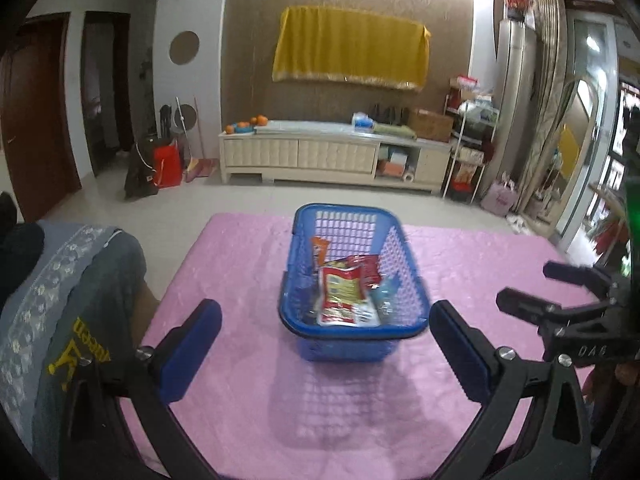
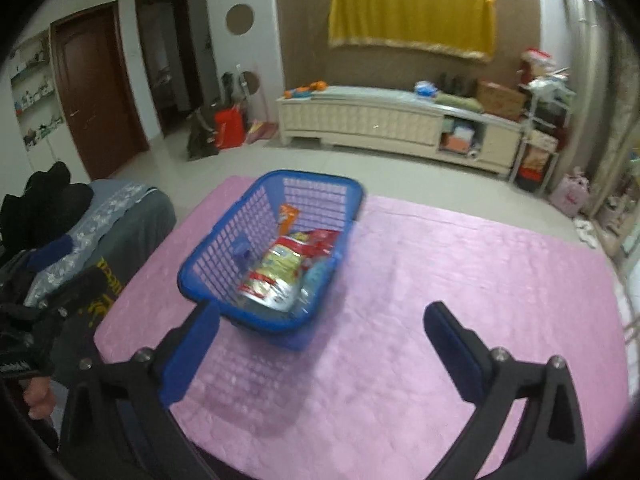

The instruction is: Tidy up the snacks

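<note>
Snacks (image 1: 344, 296) light, crinkly, slippery in stiff basket (image 1: 404, 248); grab basket rim. Both hand-held grippers (image 1: 324, 344) (image 2: 320, 344) spread, empty.

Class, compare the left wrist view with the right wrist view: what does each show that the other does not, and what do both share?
Only the left wrist view shows the right claw from outside, open and empty at its right edge, plus the tall mirror.

Only the right wrist view shows the wall shelves beside the brown door, and a person's fingers at lower left.

Both share the blue basket of snack packets on the pink cloth, the yellow drape and the white cabinet.
</note>
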Demonstrator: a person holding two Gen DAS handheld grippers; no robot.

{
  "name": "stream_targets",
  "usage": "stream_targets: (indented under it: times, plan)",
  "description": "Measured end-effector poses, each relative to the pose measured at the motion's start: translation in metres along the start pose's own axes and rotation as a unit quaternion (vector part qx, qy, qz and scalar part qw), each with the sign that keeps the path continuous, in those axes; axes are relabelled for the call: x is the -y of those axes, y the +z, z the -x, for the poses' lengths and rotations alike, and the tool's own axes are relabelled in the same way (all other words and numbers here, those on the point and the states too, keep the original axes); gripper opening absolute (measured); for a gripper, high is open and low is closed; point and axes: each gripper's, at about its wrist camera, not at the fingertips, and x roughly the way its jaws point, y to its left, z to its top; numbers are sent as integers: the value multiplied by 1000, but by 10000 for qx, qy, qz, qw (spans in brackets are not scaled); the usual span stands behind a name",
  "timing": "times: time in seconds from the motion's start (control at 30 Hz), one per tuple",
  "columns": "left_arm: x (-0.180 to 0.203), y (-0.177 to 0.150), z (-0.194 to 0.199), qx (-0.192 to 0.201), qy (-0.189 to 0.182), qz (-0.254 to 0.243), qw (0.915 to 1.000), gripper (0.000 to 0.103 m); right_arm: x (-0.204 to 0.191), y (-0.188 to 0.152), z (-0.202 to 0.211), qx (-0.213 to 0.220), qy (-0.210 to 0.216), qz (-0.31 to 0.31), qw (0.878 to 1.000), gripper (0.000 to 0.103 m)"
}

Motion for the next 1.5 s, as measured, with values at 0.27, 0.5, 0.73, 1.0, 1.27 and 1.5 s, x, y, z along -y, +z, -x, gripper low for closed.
stream_targets:
  times: [0.27, 0.5, 0.73, 1.0, 1.27, 1.5]
  plan:
    - [24, -25, 75, 725, 45, 25, 9974, 103, 4, -42, 81, 567, -223, 133, 9981, 103]
    - [44, -43, 116, 1022, -112, -156, 9946, 103, -3, -70, 148, 1294, -562, -85, 9900, 103]
    - [66, -59, 136, 1140, -286, -403, 9922, 103, -18, -112, 188, 1946, -884, -295, 9765, 103]
    - [87, -80, 135, 1038, -425, -736, 9910, 103, -15, -136, 194, 1843, -972, -462, 9770, 103]
    - [87, -84, 131, 924, -436, -774, 9918, 103, -14, -143, 195, 1783, -945, -565, 9778, 103]
    - [89, -91, 132, 845, -338, -761, 9929, 103, -18, -148, 192, 1788, -930, -595, 9777, 103]
